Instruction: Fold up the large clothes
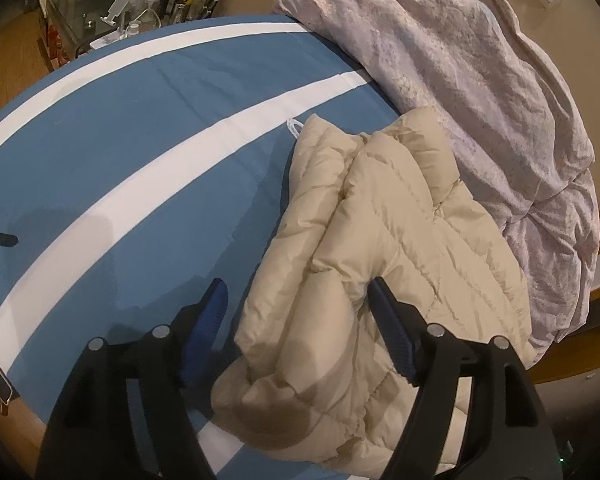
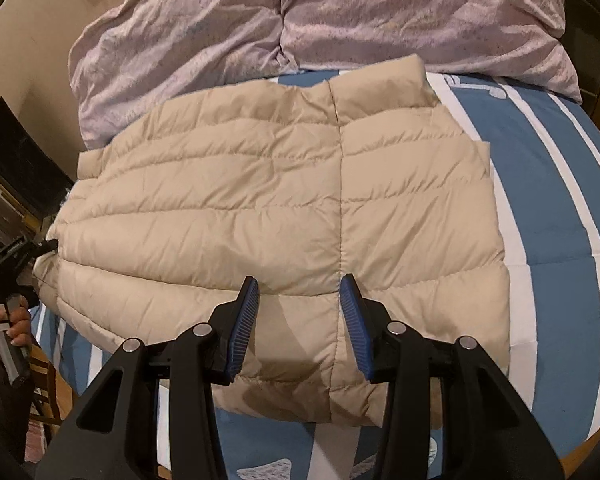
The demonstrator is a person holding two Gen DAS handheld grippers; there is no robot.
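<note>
Item: cream quilted down jacket (image 2: pixel 284 200), lying flat on the bed (image 2: pixel 560 208), filling the centre of the right wrist view; collar pointing toward the upper middle, hem toward the lower edge. The centre seam is running straight down the frame, which suggests the garment is being laid out square for folding.

Left hand-held gripper (image 1: pixel 298 298): jaws standing wide, holding nothing, hovering over a bunched, doubled-over edge of the jacket (image 1: pixel 380 260) at the lower centre of its own view. It is probably lining up to take that thick edge.

Right hand-held gripper (image 2: pixel 300 294): jaws standing moderately apart, empty, straddling the centre seam just above the hem. Whether the blue pads (image 2: pixel 246 320) are touching the fabric cannot be told.

Left hand (image 2: pixel 8 324): showing at the lower left edge of the right wrist view, gripping the other tool's handle.

Surroundings: pale lilac duvet (image 2: pixel 300 20) lying heaped along the top of the frame, its edge meeting the jacket's upper left shoulder, seemingly pushed back to free the striped blue sheet as a folding surface.
</note>
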